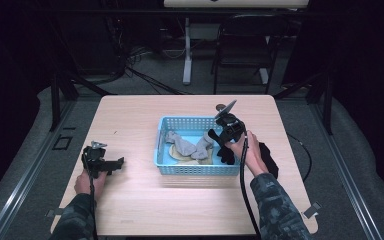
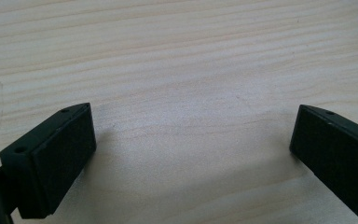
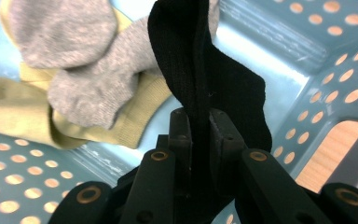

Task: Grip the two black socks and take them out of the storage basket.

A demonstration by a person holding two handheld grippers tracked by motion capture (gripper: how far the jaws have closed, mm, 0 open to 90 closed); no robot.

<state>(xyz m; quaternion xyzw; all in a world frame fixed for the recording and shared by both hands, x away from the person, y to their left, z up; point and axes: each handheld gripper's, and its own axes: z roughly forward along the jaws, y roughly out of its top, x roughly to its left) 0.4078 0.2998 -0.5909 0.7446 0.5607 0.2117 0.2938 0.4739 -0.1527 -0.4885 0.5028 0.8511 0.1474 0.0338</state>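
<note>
The right gripper (image 3: 199, 133) holds a black sock (image 3: 205, 70), its fingers (image 3: 179, 128) closed on a fold of the knit, above the right end of the blue basket (image 1: 166, 150) on the table (image 1: 130, 115). The sock hangs limp (soft, light, unlikely to slip from rubbery pads), so a pinch on bunched fabric near the middle appears adequate. Grey socks (image 3: 81, 60) and a yellow one (image 3: 23, 107) lie inside, while the left gripper (image 2: 186, 154) rests with fingers spread over bare table.

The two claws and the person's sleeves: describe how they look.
Both the left claw and the right claw are black, with flat rectangular jaws. A grey three-cornered plate tops the right one, and a black cable trails from it. The sleeves are dark camouflage.
</note>
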